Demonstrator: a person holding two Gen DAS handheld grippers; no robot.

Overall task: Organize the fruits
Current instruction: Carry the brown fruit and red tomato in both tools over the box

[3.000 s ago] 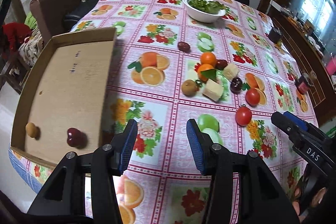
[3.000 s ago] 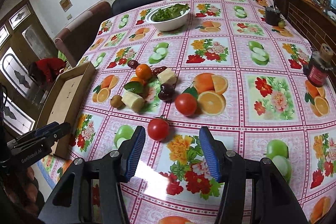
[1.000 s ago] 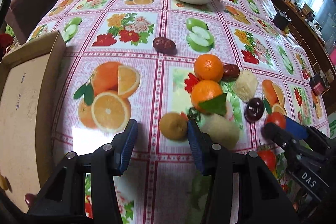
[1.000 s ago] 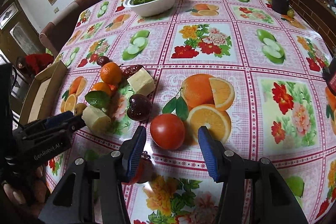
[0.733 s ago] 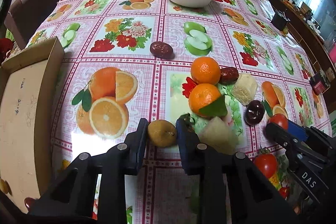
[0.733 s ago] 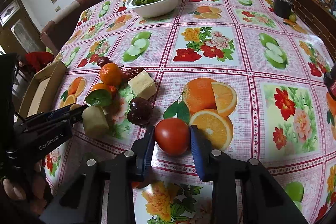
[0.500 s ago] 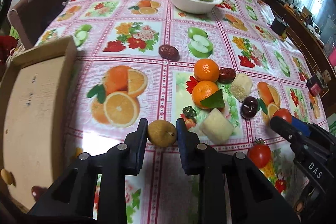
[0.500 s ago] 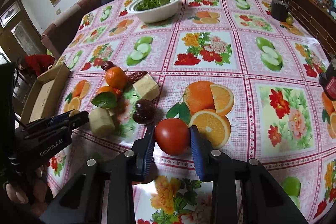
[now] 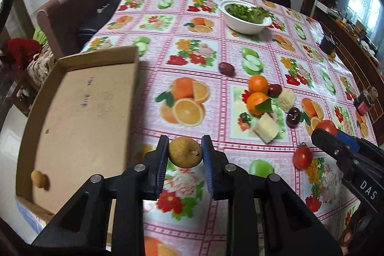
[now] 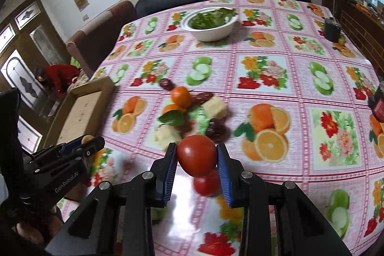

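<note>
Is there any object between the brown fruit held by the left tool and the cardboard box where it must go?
Nothing visible does. The brown fruit is in the left tool beside the cardboard box, with only tablecloth between.

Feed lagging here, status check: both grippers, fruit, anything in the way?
Left gripper shut on brown fruit. Right gripper shut on tomato, both lifted. Cardboard tray open at left, path clear.

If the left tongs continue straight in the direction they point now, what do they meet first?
Probably the bare tablecloth just beyond the brown fruit they grip. The box lies to their left, the pale block to their right, neither in line. Depth is uncertain.
</note>
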